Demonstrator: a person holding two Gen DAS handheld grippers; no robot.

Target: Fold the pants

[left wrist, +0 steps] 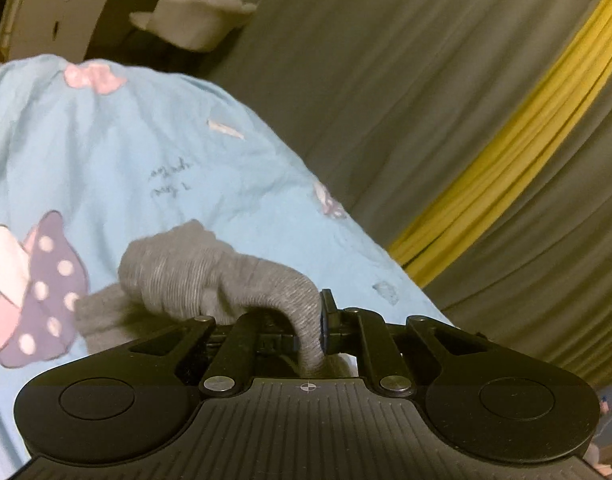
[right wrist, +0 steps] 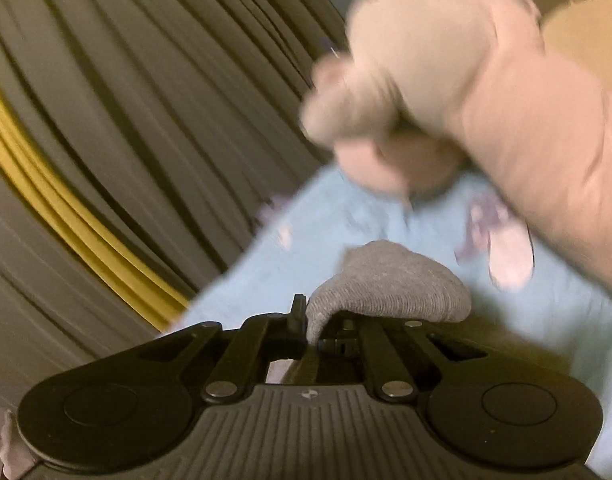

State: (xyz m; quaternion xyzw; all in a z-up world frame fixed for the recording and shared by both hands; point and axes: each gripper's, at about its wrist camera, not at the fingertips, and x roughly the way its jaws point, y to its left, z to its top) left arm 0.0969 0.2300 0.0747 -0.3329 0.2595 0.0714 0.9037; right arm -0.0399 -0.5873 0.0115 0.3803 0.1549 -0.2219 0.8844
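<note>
The left hand-held gripper [left wrist: 320, 330] is pinching a bunched fold of the grey pants [left wrist: 210, 276], its jaws closed to the thickness of the cloth, and the right hand-held gripper [right wrist: 312, 334] is likewise clamping another grey bunch, jaws nearly together on the knit. The pants are hanging from both grips above a light blue bedcover [left wrist: 146, 152] printed with bows, near the bed's edge that borders the grey and yellow curtain [left wrist: 426, 80]; how much cloth is resting on the bed cannot be told. A person's bare hand [right wrist: 418, 92] is showing blurred in the right view, above the bedcover. The ribbed knit is looking light, soft and limp, likely sagging and stretching, so taking hold at firmer seams or waistband corners seems wisest.
</note>
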